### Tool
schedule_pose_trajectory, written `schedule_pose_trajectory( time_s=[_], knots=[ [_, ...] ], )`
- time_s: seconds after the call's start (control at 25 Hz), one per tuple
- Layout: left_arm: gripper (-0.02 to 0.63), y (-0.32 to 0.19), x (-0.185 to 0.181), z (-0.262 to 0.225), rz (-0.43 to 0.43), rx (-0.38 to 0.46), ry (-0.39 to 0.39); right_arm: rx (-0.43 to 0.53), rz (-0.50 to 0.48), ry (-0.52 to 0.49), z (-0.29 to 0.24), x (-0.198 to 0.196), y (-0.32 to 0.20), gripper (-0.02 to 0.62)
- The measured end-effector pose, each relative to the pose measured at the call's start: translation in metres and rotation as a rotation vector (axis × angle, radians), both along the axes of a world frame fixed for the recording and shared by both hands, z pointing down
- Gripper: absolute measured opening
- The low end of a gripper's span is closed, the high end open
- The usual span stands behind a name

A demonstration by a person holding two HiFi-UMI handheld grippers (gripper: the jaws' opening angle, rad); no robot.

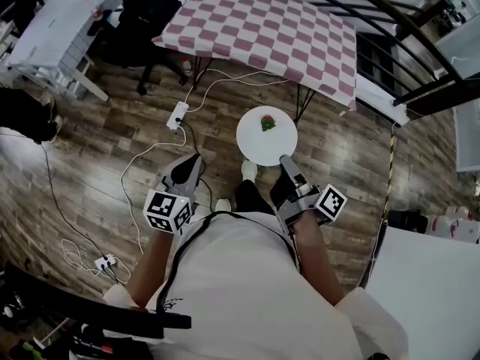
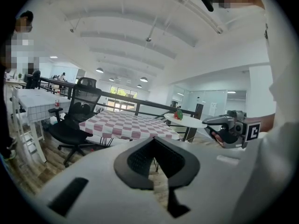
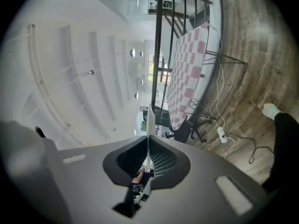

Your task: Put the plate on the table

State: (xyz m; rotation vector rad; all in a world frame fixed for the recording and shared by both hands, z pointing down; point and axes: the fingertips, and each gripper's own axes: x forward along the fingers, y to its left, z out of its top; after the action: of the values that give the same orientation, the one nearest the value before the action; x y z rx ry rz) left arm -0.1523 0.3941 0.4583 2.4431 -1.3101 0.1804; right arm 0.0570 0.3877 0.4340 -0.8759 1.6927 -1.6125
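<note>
A round white plate (image 1: 255, 142) with a small red and green piece of food (image 1: 268, 122) hangs level over the wooden floor, in front of the person. My right gripper (image 1: 285, 160) is shut on its near rim. The right gripper view shows the plate (image 3: 147, 122) edge-on as a thin white line between the jaws. My left gripper (image 1: 189, 163) hangs beside it to the left, shut and empty. In the left gripper view the plate (image 2: 187, 121) and the right gripper (image 2: 223, 129) show at the right. The table with the red and white checked cloth (image 1: 262, 28) stands beyond the plate.
A black office chair (image 1: 142, 21) stands left of the checked table (image 2: 124, 125). A power strip (image 1: 178, 115) and white cables lie on the floor. A black railing (image 1: 420, 43) runs behind the table. White tables stand at far left (image 1: 52, 21) and near right (image 1: 435, 291).
</note>
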Motion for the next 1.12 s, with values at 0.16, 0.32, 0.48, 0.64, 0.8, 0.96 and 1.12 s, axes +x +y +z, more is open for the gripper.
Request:
schedule_pose_trajectory(
  time_s=[0.16,0.32,0.48,0.64,0.8,0.96,1.12],
  knots=[
    [0.008,-0.015,0.004,0.002,-0.002,-0.002,-0.010,-0.005,-0.008,-0.001,0.004,0.003,-0.015,0.020],
    [0.008,-0.034,0.012,0.001,-0.003,-0.006,-0.008,-0.011,-0.012,0.006,0.007,0.009,-0.037,0.021],
    [0.008,-0.056,0.020,-0.001,0.001,-0.004,-0.015,-0.007,-0.022,-0.002,0.006,0.014,-0.061,0.021],
    [0.008,-0.086,0.030,-0.007,0.000,0.004,-0.016,-0.009,-0.033,-0.001,0.005,0.019,-0.088,0.021],
    [0.008,-0.114,0.041,-0.010,-0.008,0.004,-0.013,-0.011,-0.042,-0.004,0.005,0.028,-0.116,0.020],
    [0.008,-0.141,0.054,-0.015,-0.016,0.006,-0.016,-0.007,-0.058,-0.008,0.001,0.038,-0.145,0.021],
    [0.008,-0.164,0.069,-0.018,-0.024,0.006,-0.022,-0.004,-0.072,-0.010,0.000,0.052,-0.172,0.020]
  ],
)
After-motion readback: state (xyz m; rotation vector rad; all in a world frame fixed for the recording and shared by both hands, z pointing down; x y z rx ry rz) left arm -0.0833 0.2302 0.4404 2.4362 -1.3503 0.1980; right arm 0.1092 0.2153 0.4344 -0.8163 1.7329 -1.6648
